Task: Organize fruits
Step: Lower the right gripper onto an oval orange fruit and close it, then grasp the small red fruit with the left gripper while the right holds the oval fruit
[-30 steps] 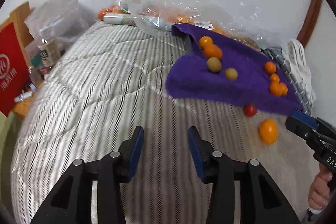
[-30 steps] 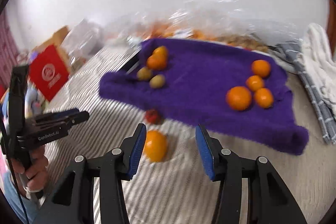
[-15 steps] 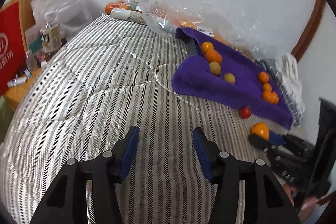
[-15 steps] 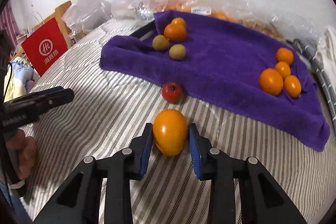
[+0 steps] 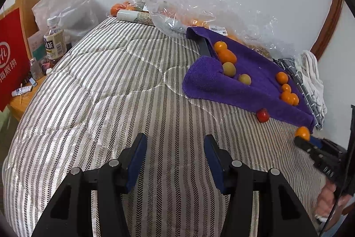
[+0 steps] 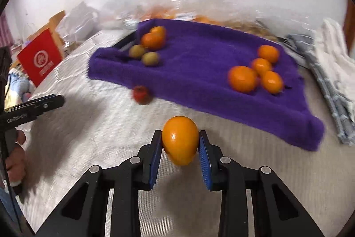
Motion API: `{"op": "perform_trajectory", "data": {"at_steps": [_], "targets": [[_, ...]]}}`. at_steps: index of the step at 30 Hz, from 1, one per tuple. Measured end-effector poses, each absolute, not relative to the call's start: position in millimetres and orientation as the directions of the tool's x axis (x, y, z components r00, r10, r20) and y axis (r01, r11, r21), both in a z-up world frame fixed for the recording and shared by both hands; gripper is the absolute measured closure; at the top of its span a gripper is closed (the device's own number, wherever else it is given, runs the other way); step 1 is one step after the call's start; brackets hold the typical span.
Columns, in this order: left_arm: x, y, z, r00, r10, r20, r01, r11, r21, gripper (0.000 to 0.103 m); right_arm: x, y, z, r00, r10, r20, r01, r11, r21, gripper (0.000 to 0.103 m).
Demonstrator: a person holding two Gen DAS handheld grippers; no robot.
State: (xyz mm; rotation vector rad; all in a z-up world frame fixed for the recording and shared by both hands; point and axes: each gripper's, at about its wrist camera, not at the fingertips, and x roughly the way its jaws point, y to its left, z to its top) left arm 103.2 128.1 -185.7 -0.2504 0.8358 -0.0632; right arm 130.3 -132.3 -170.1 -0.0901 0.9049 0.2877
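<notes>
My striped grey-and-white quilted bed [image 5: 115, 90] carries everything, so fruit sits soft and can roll w/ any dent. On its far right part lies the purple fluffy towel [image 6: 199, 63], prob. the sorting mat: a cluster of four small orange mandarins [image 6: 255, 72] at its right, two more oranges w/ two olive-green round fruits [image 6: 144, 54] at its left, i.e. grouped by kind. A small red round fruit [image 6: 141, 93] is off the mat, just beside the towel's near edge, not yet sorted. My right tongs [image 6: 180, 148] are clenched on the smooth oval orange fruit [image 6: 179, 139], blue pads pressing both flanks, fruit poking out past the tips; it looks clear of the quilt, in front of the towel edge. That hand pitches steeply down, view blurred. My left tongs [image 5: 175, 159] are released, nothing betw. the pads, angled down over bare quilt, well apart from the towel, prob. parked out of the way. Next, I'd guess, the oval one goes w/ the orange group.
</notes>
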Motion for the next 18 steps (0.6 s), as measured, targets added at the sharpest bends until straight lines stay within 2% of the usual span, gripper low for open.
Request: {"op": "perform_trajectory", "data": {"at_steps": [5,10,18], "targets": [[104,123,-184,0.666,-0.121,-0.736,-0.046,0.978,-0.202,0.052,125,-177,-168,0.623,0.118,-0.773,-0.185,0.983,0.001,0.071],[99,111,-182,0.663,-0.057,-0.747,-0.066,0.989,-0.135,0.054,126,-216,-173,0.610,0.122,-0.783,-0.120,0.991,0.061,0.071],[103,57,-169,0.617,-0.142,-0.774,0.046,0.988,-0.145,0.054,120,-241,-179,0.613,0.176,-0.770,-0.113,0.984,0.135,0.071]]}}
